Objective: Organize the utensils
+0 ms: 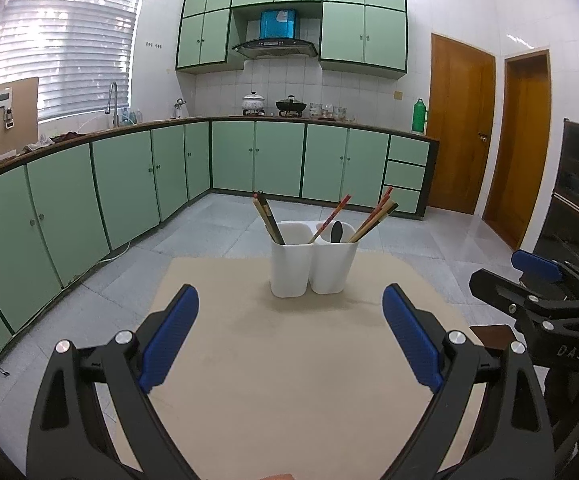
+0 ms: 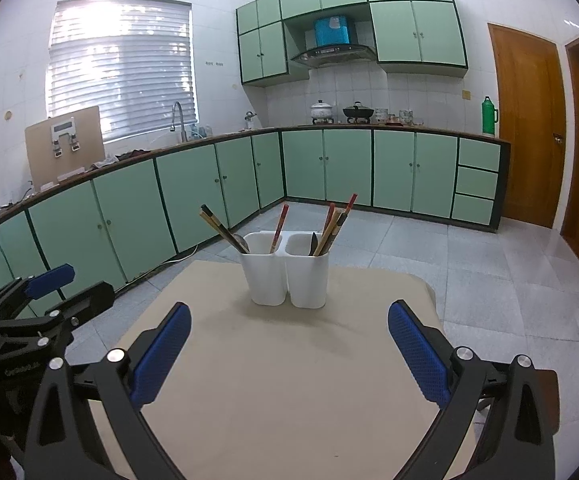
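Kitchen scene with a beige table (image 1: 289, 360) in the foreground. The left hand-held gripper (image 1: 290, 338) hovers over the near part of the table, its blue-padded fingers (image 1: 171, 334) spread wide apart and grasping nothing. The right hand-held gripper (image 2: 289, 354) hovers likewise over the near part, fingers (image 2: 419, 354) released and empty; it also appears at the right edge of the left wrist view.

A white two-compartment utensil holder (image 1: 313, 264) stands upright at the far middle of the table, well apart from both grippers. In the left wrist view, the left compartment holds dark and wooden chopsticks (image 1: 268, 218) leaning left. A red chopstick (image 1: 331, 218) slants up to the right between the two compartments; which one holds it cannot be told. The right compartment holds a dark spoon (image 1: 336, 232) and a bundle of red and wooden chopsticks (image 1: 375, 216) leaning right.

Behind the table, green cabinets (image 1: 129, 184) run under a counter along the left and far walls. Two pots (image 1: 273, 104) stand on the stove below a range hood (image 1: 275, 46), and a green thermos (image 1: 419, 116) stands at the counter's right end, beside wooden doors (image 1: 459, 128).
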